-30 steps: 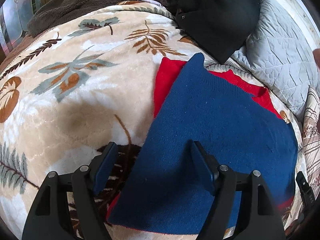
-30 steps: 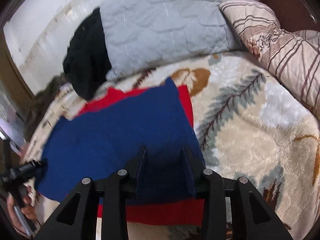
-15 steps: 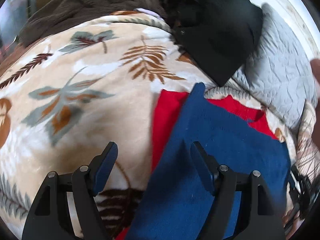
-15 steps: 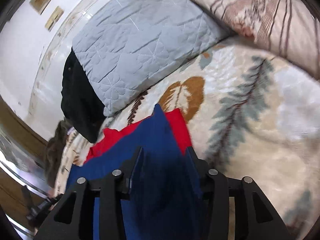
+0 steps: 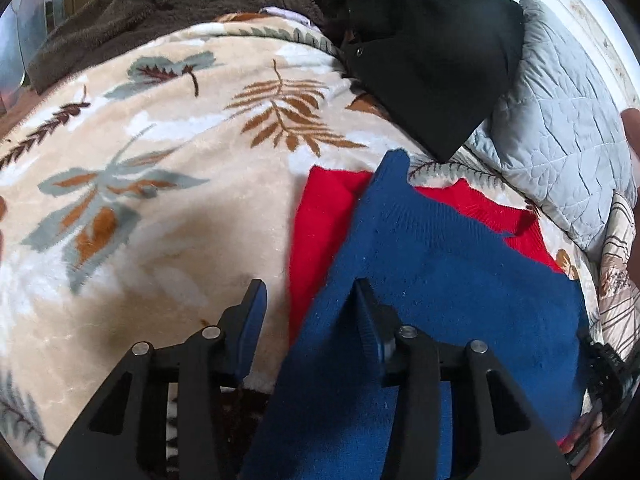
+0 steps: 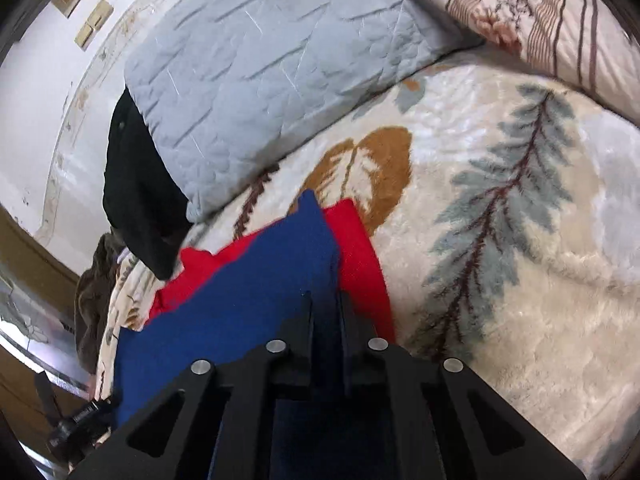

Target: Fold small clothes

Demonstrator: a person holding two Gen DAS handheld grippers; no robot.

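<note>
A blue knit garment (image 5: 440, 280) lies over a red one (image 5: 324, 216) on the leaf-patterned blanket (image 5: 160, 160). My left gripper (image 5: 310, 308) sits low over their left edge. Its jaws are closing, with that edge between them, and the pads stand apart from the cloth. In the right wrist view the blue garment (image 6: 248, 280) and the red one (image 6: 360, 248) run away from my right gripper (image 6: 325, 308). Its jaws are closing to a narrow gap and pinch the blue cloth at its right edge.
A black garment (image 5: 424, 60) and a brown fleece (image 5: 160, 4) lie at the far end of the bed. Along the wall side rests a grey quilted pillow (image 6: 280, 60), with a striped pillow (image 6: 540, 12) beside it. Bare blanket (image 6: 520, 280) spreads to the right of the garments.
Both pairs of jaws have narrowed. The left gripper has moved up along the garments' left edge. The right gripper has rolled and advanced over the blue cloth, which now sits pinched between its fingers.
</note>
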